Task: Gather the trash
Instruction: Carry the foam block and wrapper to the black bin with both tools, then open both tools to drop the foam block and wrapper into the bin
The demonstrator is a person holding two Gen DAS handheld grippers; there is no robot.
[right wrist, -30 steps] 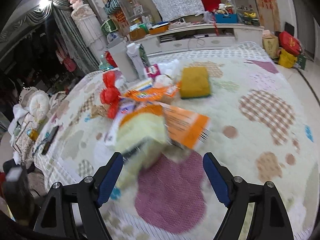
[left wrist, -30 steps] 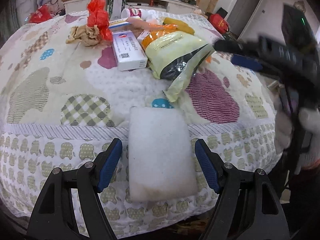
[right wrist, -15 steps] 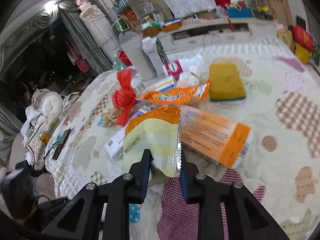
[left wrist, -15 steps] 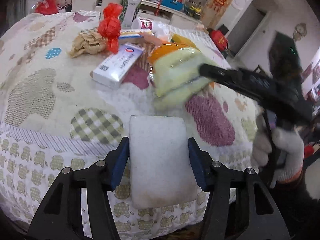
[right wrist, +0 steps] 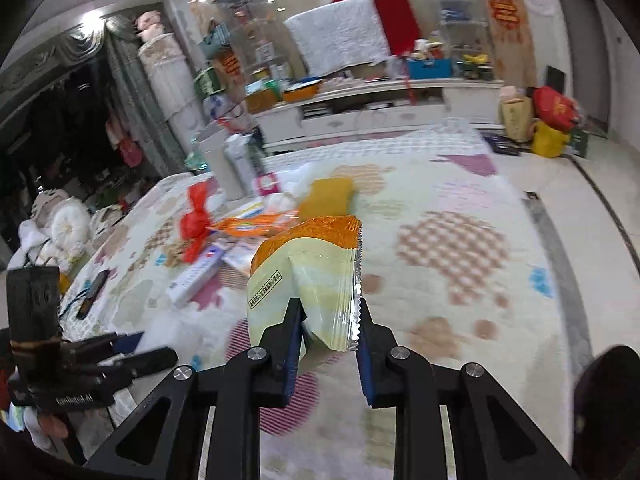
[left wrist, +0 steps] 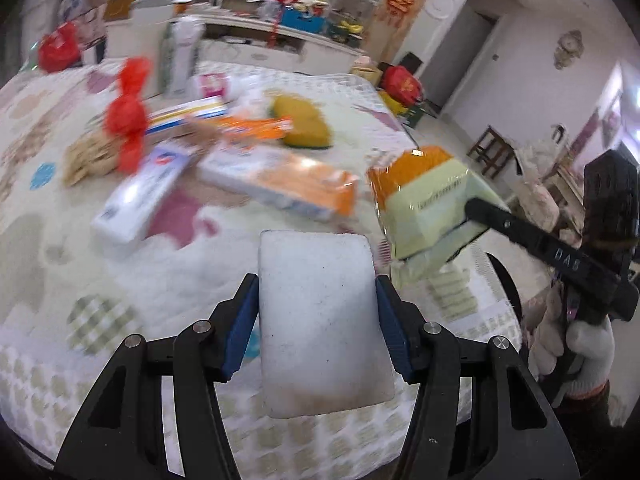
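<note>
My left gripper [left wrist: 318,304] is shut on a white foam pad [left wrist: 320,320] and holds it above the near edge of the quilted table [left wrist: 180,264]. My right gripper [right wrist: 330,340] is shut on a pale yellow and orange snack bag [right wrist: 308,276] lifted off the table; the bag also shows at the right of the left wrist view [left wrist: 424,208]. Left on the table are an orange-white packet [left wrist: 280,184], a white box [left wrist: 140,196], a red wrapper [left wrist: 126,116], a crumpled brown paper [left wrist: 86,156] and a yellow sponge [left wrist: 300,120].
A white carton [left wrist: 180,60] and a small cup [left wrist: 212,84] stand at the table's far side. A long cabinet [right wrist: 380,112] runs along the back wall. Red and yellow bags [right wrist: 554,120] sit on the floor at right. A wooden stool [left wrist: 492,152] stands beyond the table.
Both grippers closed: the left on the foam pad, the right on the snack bag. Both have lifted their loads; the bag has moved right, off the pile.
</note>
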